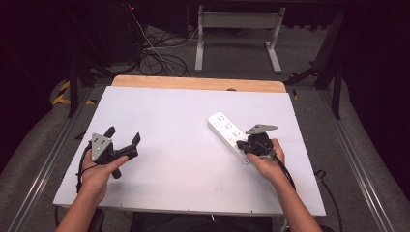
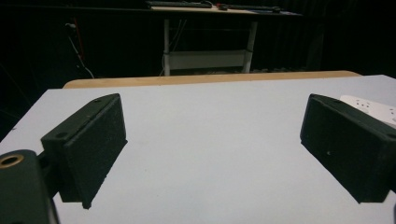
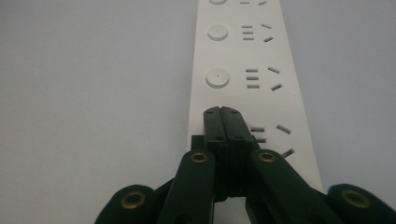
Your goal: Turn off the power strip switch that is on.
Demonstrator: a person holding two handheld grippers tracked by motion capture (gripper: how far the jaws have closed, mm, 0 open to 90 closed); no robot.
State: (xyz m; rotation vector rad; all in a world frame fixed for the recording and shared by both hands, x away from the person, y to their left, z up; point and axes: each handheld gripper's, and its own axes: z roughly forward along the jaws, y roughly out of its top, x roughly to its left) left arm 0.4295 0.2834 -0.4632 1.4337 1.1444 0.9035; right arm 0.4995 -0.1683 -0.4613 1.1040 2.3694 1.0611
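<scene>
1. Forearms come in from the near edge of the white table (image 1: 183, 159), each hand holding a gripper
2. The left gripper (image 1: 124, 137) rests low over the table's left part; its jaws stand wide apart with nothing between them, and in the left gripper view (image 2: 212, 154) only bare table surface lies in the gap
3. The right gripper (image 1: 244, 145) is at the near end of the white power strip (image 1: 227, 134), pointing along it; in the right gripper view (image 3: 223, 116) its two jaws are pressed flat together, closed on nothing, with their tips over the strip's top face
4. Just ahead of those closed tips sits a round button (image 3: 217, 77) with a socket's slots beside it, and another button farther along; one set of slots lies just right of the tips
5. The strip runs away from the right gripper, slanting toward the table's middle, flat on the surface
6. From the left gripper the strip lies off to the right, its corner (image 2: 369, 106) showing behind the right-hand jaw
7. Beyond the table's wooden far edge (image 1: 198, 83) stand dark floor, loose cables (image 1: 159, 55) and a white desk frame (image 1: 237, 34)
</scene>
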